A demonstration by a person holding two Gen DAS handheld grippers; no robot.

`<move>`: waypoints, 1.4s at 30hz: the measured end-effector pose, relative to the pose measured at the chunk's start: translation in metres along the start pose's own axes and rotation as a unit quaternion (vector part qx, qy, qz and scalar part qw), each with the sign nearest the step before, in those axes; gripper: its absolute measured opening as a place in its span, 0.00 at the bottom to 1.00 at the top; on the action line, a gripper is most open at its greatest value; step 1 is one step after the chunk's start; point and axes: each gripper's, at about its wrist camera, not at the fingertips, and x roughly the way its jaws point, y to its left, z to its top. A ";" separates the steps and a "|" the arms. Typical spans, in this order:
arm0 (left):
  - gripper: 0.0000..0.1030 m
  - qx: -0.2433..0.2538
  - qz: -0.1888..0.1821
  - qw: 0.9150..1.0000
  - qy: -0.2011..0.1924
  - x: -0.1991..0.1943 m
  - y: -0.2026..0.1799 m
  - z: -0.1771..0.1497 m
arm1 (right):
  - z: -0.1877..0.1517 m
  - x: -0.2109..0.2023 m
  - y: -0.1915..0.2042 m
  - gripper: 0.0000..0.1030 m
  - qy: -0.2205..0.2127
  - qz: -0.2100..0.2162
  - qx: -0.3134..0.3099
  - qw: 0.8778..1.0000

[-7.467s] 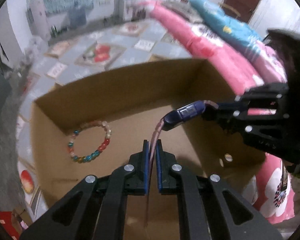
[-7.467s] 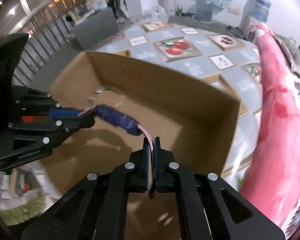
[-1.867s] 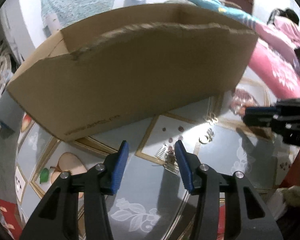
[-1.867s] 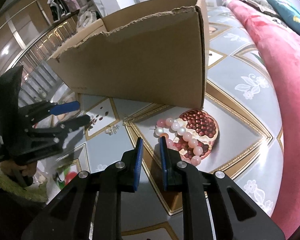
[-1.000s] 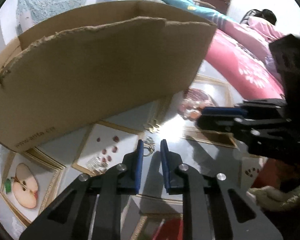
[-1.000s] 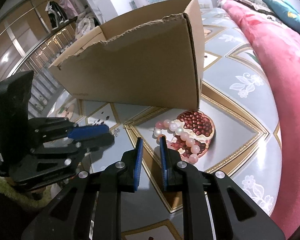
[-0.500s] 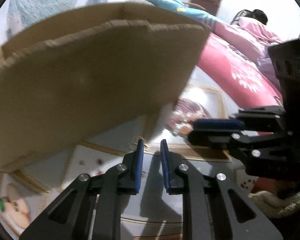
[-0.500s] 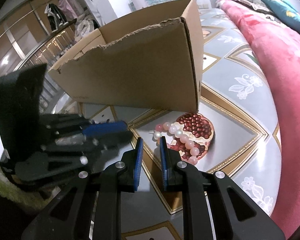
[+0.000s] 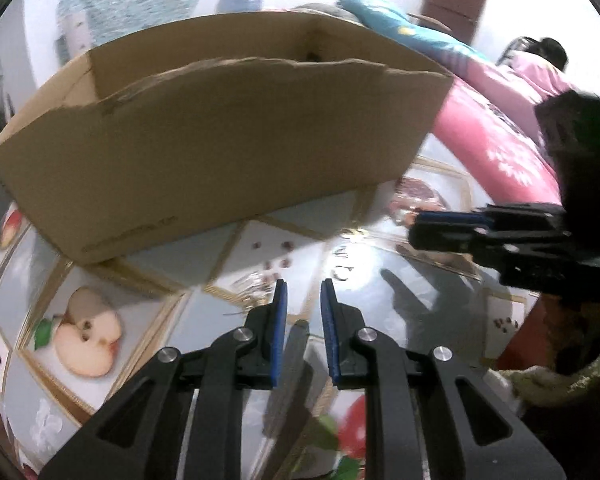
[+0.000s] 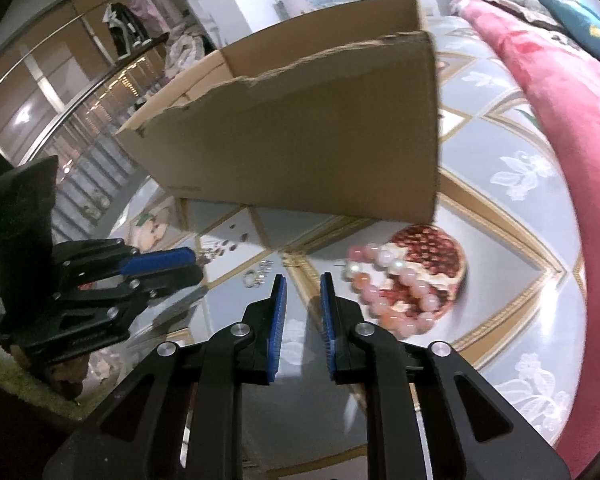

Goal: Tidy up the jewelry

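Covering the table is a glossy fruit-patterned cloth (image 10: 512,184), with a cardboard box (image 10: 300,136) on it, a pink quilt (image 10: 572,120) beside it and wardrobes behind. Both the left gripper (image 9: 303,300) and the right gripper (image 10: 302,295) hover slightly spread and empty, the right's jaws just having widened. The pink bead bracelet (image 10: 396,288) lies just right of it on the pomegranate print, the small rings (image 10: 256,276) blur together, and the box's printed line is too smeared to read.

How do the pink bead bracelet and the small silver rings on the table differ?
The pink bead bracelet is a large loop of round pink and white beads; the silver rings are tiny loose metal pieces. The bracelet overlaps the printed pomegranate; the rings lie on plain cloth. Both sit outside the cardboard box.
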 end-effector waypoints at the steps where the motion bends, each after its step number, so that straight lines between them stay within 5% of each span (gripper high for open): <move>1: 0.16 -0.003 0.003 1.000 -0.001 -0.001 0.003 0.000 | 0.000 0.001 0.002 0.17 0.001 0.002 -0.002 1.000; 6: 0.16 -0.011 -0.004 1.000 0.021 0.010 0.011 -0.003 | 0.002 0.001 0.010 0.17 0.001 0.003 -0.008 1.000; 18: 0.16 -0.010 -0.054 0.998 0.002 -0.002 -0.002 -0.011 | 0.002 0.004 0.020 0.18 0.004 0.001 -0.017 1.000; 42: 0.16 0.030 0.056 0.998 -0.004 0.010 0.022 0.001 | 0.002 0.011 0.036 0.18 0.011 0.005 -0.037 0.999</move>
